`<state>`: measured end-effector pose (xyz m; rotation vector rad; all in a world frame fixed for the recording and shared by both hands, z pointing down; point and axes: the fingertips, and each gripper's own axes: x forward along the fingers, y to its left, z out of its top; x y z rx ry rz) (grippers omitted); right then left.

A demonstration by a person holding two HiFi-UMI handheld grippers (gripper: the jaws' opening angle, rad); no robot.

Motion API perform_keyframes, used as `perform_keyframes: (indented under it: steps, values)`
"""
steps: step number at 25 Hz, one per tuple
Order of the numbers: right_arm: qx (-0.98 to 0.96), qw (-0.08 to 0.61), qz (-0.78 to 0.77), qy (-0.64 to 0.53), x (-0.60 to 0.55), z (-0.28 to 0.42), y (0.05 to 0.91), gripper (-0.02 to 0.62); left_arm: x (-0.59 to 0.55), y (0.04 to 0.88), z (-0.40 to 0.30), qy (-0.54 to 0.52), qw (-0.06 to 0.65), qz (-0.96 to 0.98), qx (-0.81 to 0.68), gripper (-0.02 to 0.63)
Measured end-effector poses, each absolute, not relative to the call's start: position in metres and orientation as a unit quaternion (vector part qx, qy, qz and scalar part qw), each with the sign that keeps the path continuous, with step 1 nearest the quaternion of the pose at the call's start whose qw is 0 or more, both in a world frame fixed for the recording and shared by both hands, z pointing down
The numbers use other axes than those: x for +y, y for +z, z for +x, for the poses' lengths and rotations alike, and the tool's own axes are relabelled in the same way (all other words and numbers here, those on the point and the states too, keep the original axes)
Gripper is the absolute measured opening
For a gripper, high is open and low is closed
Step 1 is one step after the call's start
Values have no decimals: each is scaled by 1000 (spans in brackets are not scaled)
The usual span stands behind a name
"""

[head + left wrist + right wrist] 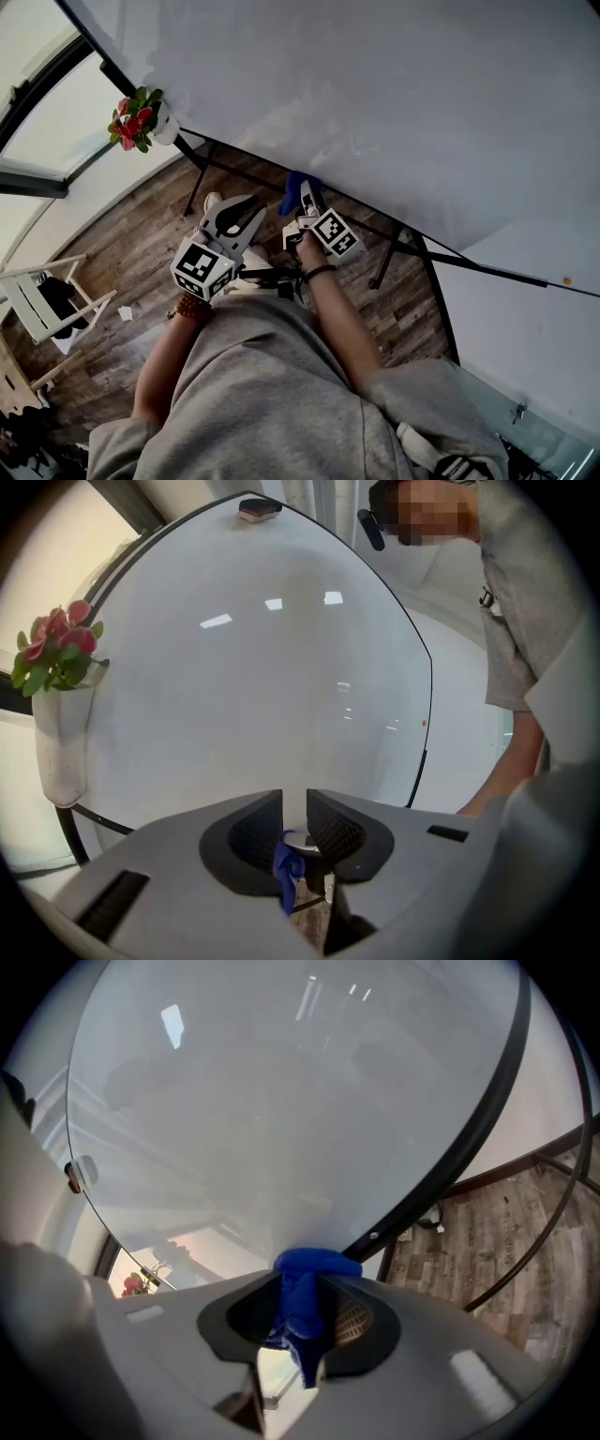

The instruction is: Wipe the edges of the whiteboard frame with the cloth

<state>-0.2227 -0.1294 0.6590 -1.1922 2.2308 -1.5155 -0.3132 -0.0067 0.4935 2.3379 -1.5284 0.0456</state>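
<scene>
Wood plank floor (141, 281), white chair (37, 300) far left, flowers (134, 119) at the whiteboard (375, 94) corner. Left gripper (294, 803): jaws together, pointed at the board face. Right gripper (307, 202): clamped on the blue cloth (302, 1302), a bunched wad pressed against the black frame (472, 1119) on the lower edge.

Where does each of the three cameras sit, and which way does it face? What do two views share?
Head view: on the person's head, facing steeply down at the whiteboard and floor; both arms, left hand-held gripper and right hand-held gripper show.
Left gripper view: on the left hand-held gripper, facing the whiteboard; its shut jaws show.
Right gripper view: on the right hand-held gripper, facing the frame; jaws grip the cloth.
Shared: flowers, in head and left gripper views.
</scene>
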Motion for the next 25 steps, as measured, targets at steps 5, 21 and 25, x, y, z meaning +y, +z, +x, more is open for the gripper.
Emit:
perform_keyframes:
  steps: [5, 21, 25]
  values:
    - [757, 100, -379, -524, -126, -250, 661, 116, 1, 498, -333, 13, 177, 809, -561, 84]
    - [752, 108, -353, -545, -123, -303, 656, 115, 13, 497, -383, 10, 178, 775, -607, 84]
    - [756, 100, -340, -550, -122, -317, 657, 115, 11, 499, -394, 7, 180, 770, -613, 84]
